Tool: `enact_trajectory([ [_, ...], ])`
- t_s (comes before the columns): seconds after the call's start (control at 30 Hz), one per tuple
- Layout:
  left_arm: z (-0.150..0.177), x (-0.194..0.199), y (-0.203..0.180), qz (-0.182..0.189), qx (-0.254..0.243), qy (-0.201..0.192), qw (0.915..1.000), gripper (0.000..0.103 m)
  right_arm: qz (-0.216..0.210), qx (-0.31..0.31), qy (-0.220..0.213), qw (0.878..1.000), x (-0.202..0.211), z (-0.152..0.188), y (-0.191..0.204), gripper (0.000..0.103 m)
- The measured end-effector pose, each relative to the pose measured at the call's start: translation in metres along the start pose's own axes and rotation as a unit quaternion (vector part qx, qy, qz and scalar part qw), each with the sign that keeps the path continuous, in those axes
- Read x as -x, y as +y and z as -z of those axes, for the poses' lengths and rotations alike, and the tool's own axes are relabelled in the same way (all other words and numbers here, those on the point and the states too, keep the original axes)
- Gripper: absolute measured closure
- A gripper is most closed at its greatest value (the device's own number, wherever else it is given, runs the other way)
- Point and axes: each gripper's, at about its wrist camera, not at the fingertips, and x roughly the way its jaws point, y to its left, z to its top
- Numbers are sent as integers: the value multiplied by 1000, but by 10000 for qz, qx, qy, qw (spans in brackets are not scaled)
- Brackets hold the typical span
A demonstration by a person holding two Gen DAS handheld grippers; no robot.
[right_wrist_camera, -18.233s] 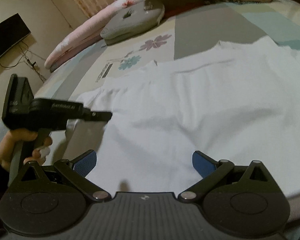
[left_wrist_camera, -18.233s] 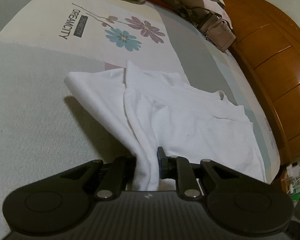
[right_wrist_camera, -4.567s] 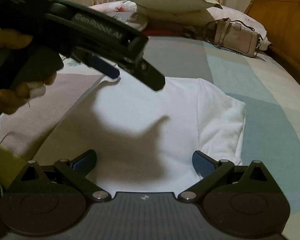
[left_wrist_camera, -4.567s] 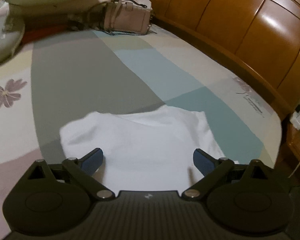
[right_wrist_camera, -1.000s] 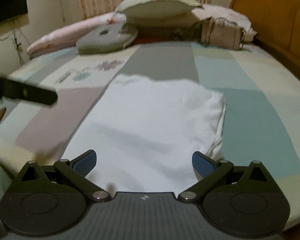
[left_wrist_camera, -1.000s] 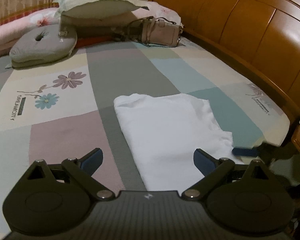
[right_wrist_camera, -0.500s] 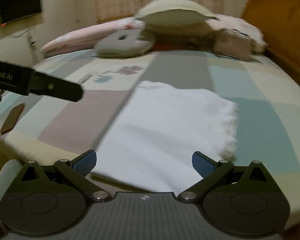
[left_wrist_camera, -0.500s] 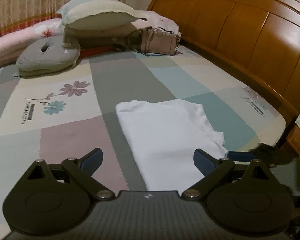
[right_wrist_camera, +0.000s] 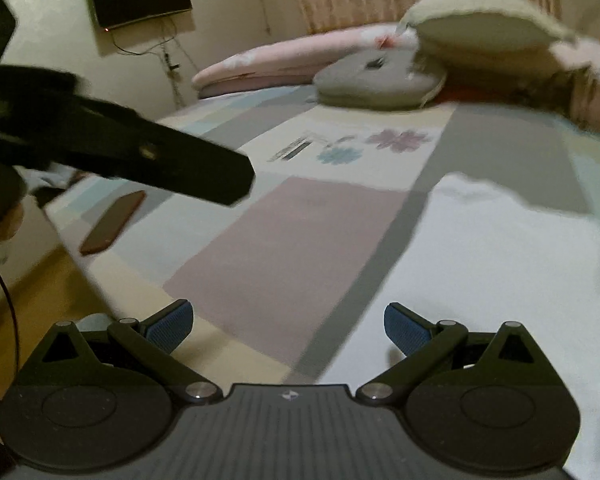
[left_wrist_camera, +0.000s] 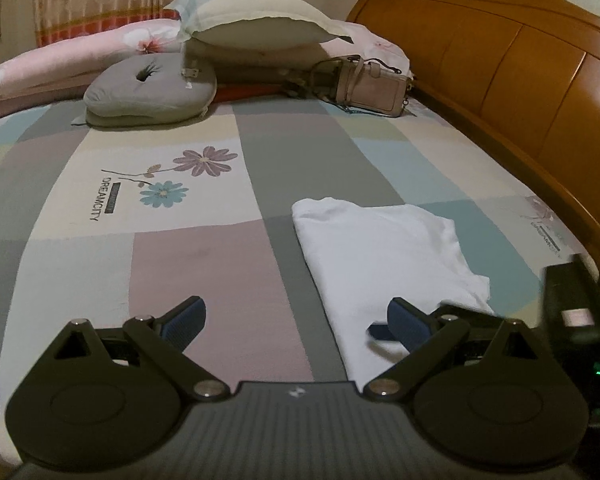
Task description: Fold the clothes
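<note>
- Currently the left gripper (left_wrist_camera: 296, 322) is hovering with jaws spread wide, holding nothing.
- Ahead and right of it, the folded white garment (left_wrist_camera: 384, 256) is lying on the bedspread (left_wrist_camera: 204, 264).
- Rightmost, the right gripper (right_wrist_camera: 288, 322) is gaping empty too; swinging low risks snagging and undoing the fold.

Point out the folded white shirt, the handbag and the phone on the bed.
Shirt (left_wrist_camera: 380, 256): left wrist view, middle of the folded top layer.
Handbag (left_wrist_camera: 374, 90): left wrist view, its front panel.
Phone (right_wrist_camera: 112, 222): right wrist view, middle of its flat face.
</note>
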Motion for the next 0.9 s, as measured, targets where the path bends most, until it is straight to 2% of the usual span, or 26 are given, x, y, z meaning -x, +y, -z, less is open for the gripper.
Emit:
enact_trajectory([
  [0.1,-1,-5,-2,76,-2,11,10000,6,-54,-130,262,9996,-6,10,-5,0],
  [0.17,-3,-11,-4,144,2,20,9999,6,48,-82,254,9996,4,17,-4,0],
  [0.23,-4,-16,-6,220,1,33,9998,6,194,-14,62,9998,22,15,-9,0],
  [0.37,-9,-36,-14,455,-132,119,9988,6,988,153,-400,9942,50,0,-34,0],
  [0.43,-11,-47,-17,563,-114,167,9982,6,1309,6,-398,9906,50,-6,-56,0],
  [0.53,-12,-63,-22,795,-111,276,9964,6,1504,-424,-193,9875,40,-1,-89,0],
  [0.63,-14,-76,-27,946,-160,342,9948,6,1432,-671,-233,9871,34,17,-104,0],
  [0.7,-19,-87,-31,1046,-158,394,9936,6,1437,-596,-287,9874,34,25,-103,0],
  [0.9,-40,-129,-55,1421,-407,416,9881,6,1562,-494,-265,9861,32,27,-99,0],
])
